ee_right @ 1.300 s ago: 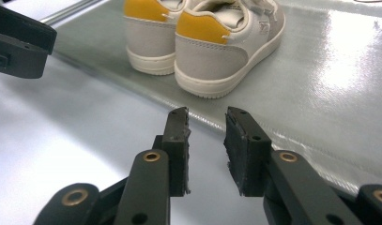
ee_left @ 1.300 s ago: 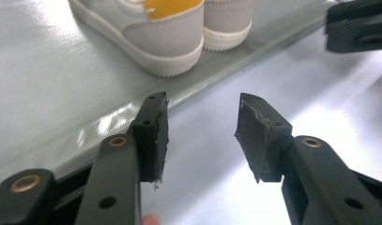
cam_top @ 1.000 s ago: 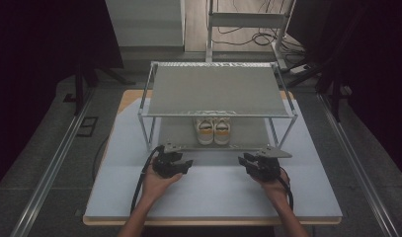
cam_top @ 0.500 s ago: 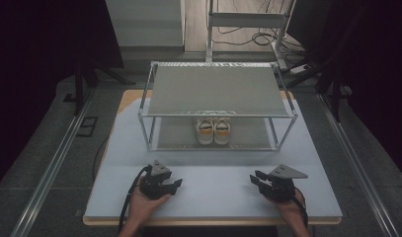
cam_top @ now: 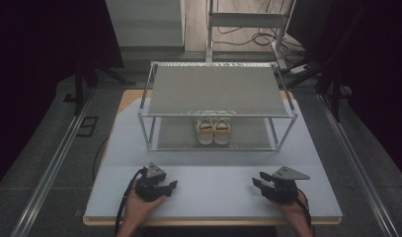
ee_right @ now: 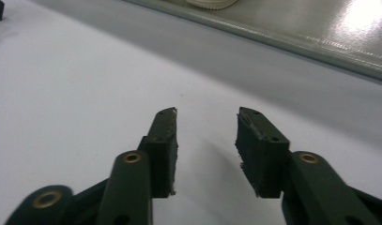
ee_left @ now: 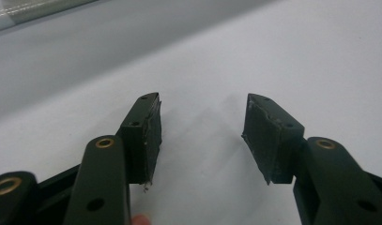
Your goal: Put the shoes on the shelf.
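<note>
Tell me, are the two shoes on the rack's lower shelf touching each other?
Cannot tell. In the high view the left shoe and right shoe sit side by side with no plain gap, but contact isn't clear either.

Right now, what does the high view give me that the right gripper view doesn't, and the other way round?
High view: the whole two-tier rack, the pair of shoes side by side on its lower shelf, and the left gripper and right gripper apart near the table's front edge. Right gripper view: up close, its jaws stand apart, have just been opening, with nothing between them. Both: the white table, the lower shelf and part of a shoe.
</note>
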The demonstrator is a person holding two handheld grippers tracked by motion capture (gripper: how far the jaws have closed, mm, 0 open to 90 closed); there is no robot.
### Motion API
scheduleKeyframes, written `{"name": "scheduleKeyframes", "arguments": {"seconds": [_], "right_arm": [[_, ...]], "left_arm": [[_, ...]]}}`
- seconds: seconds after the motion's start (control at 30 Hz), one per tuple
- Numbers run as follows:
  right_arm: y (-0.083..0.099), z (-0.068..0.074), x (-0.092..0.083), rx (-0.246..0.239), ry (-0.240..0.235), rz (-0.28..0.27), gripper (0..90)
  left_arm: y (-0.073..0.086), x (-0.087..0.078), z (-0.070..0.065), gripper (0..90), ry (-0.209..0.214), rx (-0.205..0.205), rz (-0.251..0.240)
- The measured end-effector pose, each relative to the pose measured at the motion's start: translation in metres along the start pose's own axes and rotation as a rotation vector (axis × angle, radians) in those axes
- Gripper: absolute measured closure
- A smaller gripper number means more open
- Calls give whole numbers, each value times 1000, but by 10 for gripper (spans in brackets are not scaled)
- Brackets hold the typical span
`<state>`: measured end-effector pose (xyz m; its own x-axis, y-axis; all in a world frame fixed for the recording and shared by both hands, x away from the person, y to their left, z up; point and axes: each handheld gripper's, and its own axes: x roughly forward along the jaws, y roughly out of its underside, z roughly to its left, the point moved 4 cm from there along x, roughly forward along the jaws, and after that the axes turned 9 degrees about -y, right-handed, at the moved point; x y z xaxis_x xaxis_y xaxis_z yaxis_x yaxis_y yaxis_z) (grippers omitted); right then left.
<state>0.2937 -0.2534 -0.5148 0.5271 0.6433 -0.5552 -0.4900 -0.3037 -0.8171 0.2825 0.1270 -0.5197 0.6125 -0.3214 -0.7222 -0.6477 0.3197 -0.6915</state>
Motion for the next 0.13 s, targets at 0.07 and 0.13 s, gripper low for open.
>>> {"name": "scheduleKeyframes", "arguments": {"seconds": [0.07,0.13], "right_arm": [[0,-1,-2,3,10,-10,539],[-1,-3,-2,9,16,-16,525]], "left_arm": [[0,-1,2,449,-7,0,-1],[-1,-1,3,439,-8,-5,-2]]}}
